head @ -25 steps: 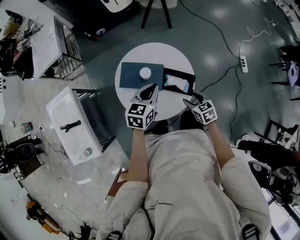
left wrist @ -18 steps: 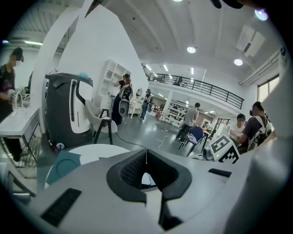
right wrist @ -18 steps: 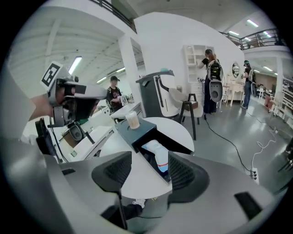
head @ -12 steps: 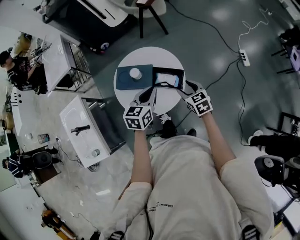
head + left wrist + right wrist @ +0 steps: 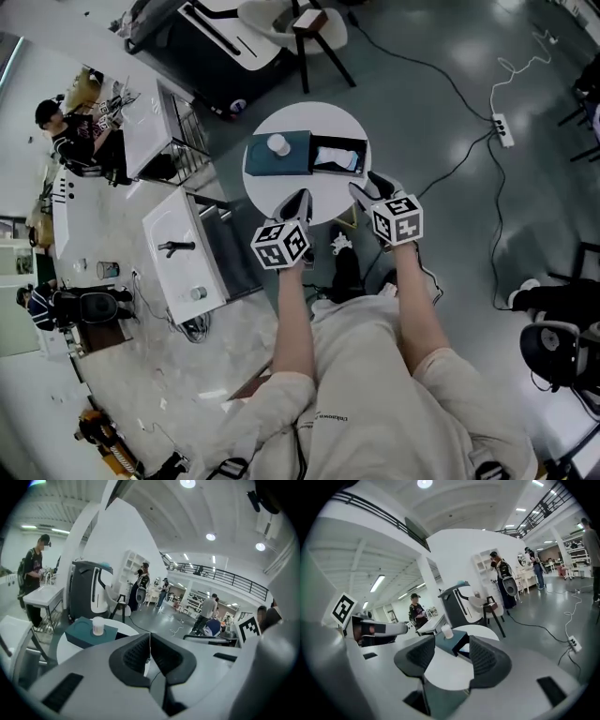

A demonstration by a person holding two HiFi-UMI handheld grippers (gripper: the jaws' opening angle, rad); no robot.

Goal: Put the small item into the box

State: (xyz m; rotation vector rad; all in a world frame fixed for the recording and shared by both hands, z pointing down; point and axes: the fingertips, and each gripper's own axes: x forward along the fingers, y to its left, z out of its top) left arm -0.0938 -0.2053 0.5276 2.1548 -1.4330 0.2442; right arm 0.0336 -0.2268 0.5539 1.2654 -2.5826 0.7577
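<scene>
We are holding both grippers low over the near edge of a round white surface (image 5: 267,187), with neither one touching anything on it. The left gripper (image 5: 302,195) is showing its two jaws pressed together, pad against pad, with nothing caught between them; its own view (image 5: 149,639) is showing only a thin seam where they meet. The right gripper (image 5: 367,187) is standing with its jaws well apart and empty, and in its own view (image 5: 452,654) we are looking straight through the gap at the bare surface (image 5: 445,672) and the things beyond.

The small item (image 5: 278,144), a pale, short, cup-like cylinder, is standing upright on top of a flat teal slab (image 5: 286,161) at the far left part of the surface. From the left gripper it is showing ahead and to the left (image 5: 98,626), on the slab (image 5: 84,634); from the right gripper it is sitting just above the gap (image 5: 447,631).

The box (image 5: 339,141) is lying open just beside the slab on its right, dark-walled with a pale blue and white lining. The item is outside it.

Beyond the surface, a dark chair (image 5: 309,23) is standing on the grey floor.
</scene>
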